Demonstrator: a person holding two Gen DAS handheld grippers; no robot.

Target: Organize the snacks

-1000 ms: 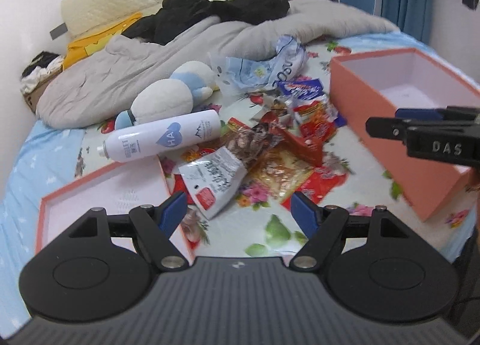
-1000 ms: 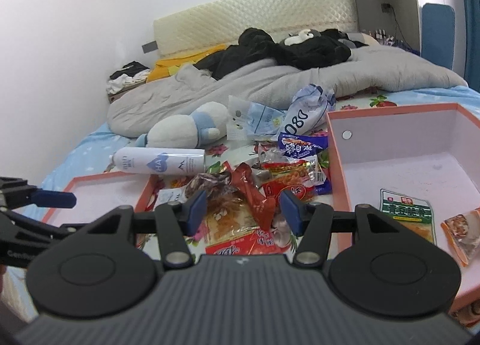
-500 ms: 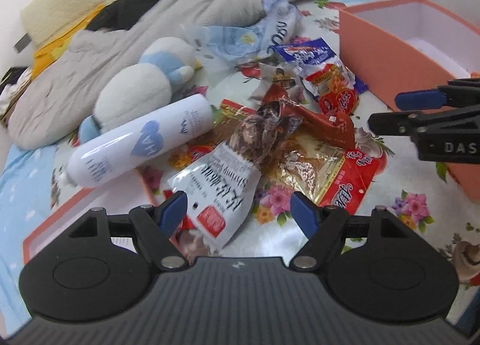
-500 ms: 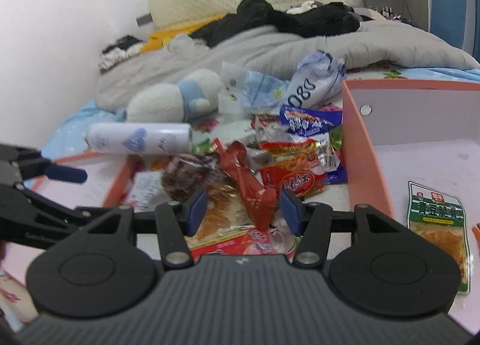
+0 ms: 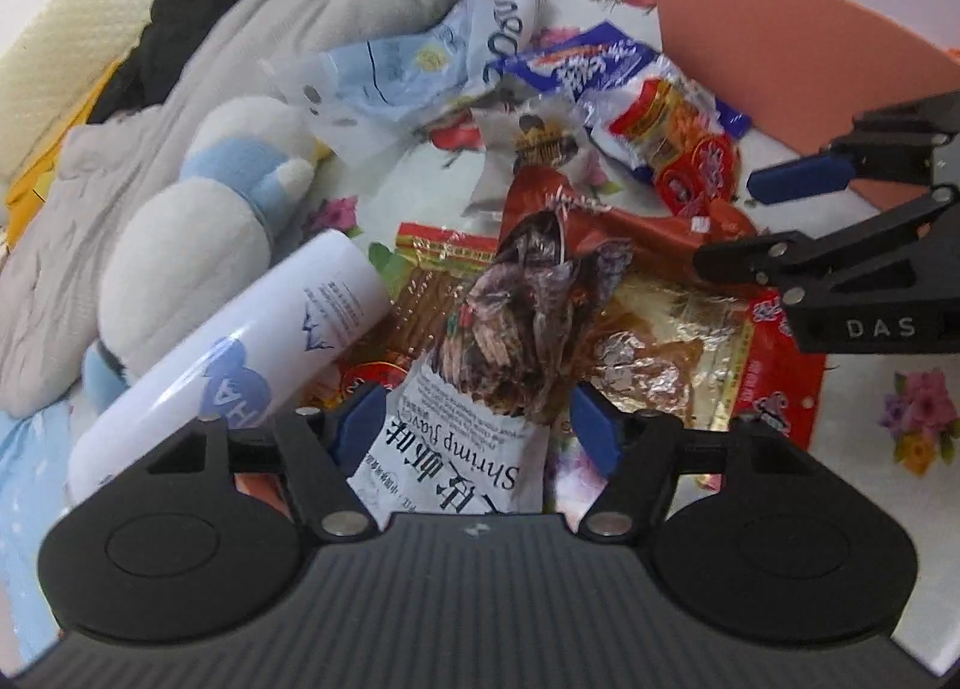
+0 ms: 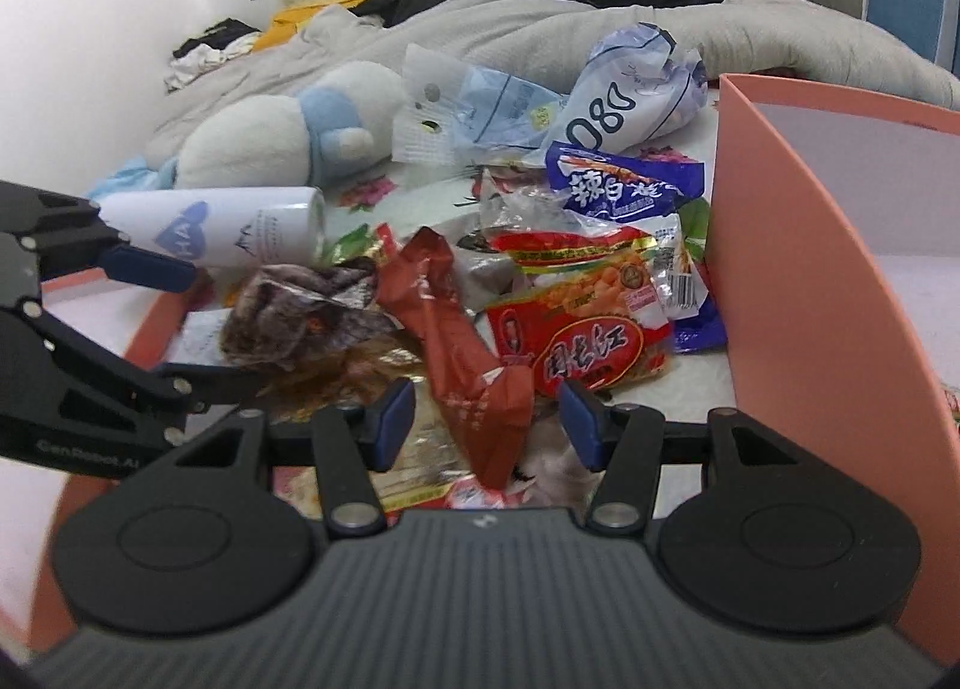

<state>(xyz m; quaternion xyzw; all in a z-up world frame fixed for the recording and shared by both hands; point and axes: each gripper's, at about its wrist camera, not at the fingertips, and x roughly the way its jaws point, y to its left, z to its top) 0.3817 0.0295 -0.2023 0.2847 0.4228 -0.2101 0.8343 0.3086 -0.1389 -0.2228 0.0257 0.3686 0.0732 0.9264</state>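
Left tool (image 5: 477, 431): spread, straddling shrimp snack bag (image 5: 480, 407) | right tool (image 6: 487, 422): spread, over red-brown packet (image 6: 462, 347) | orange box (image 6: 804, 293): right of packet; bed

Crumpled snack packets (image 6: 570, 299) heaped on the bed, beside open pink box (image 6: 810, 269)

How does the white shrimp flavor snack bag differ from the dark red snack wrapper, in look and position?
The shrimp flavor bag is white with black print and a dark crumpled top; the dark red wrapper is plain reddish-brown and twisted lengthwise. The shrimp flavor bag lies between the open fingers of the left gripper, while the dark red wrapper lies between those of the right gripper. Both are crinkled, lie on the bed and are not yet gripped.
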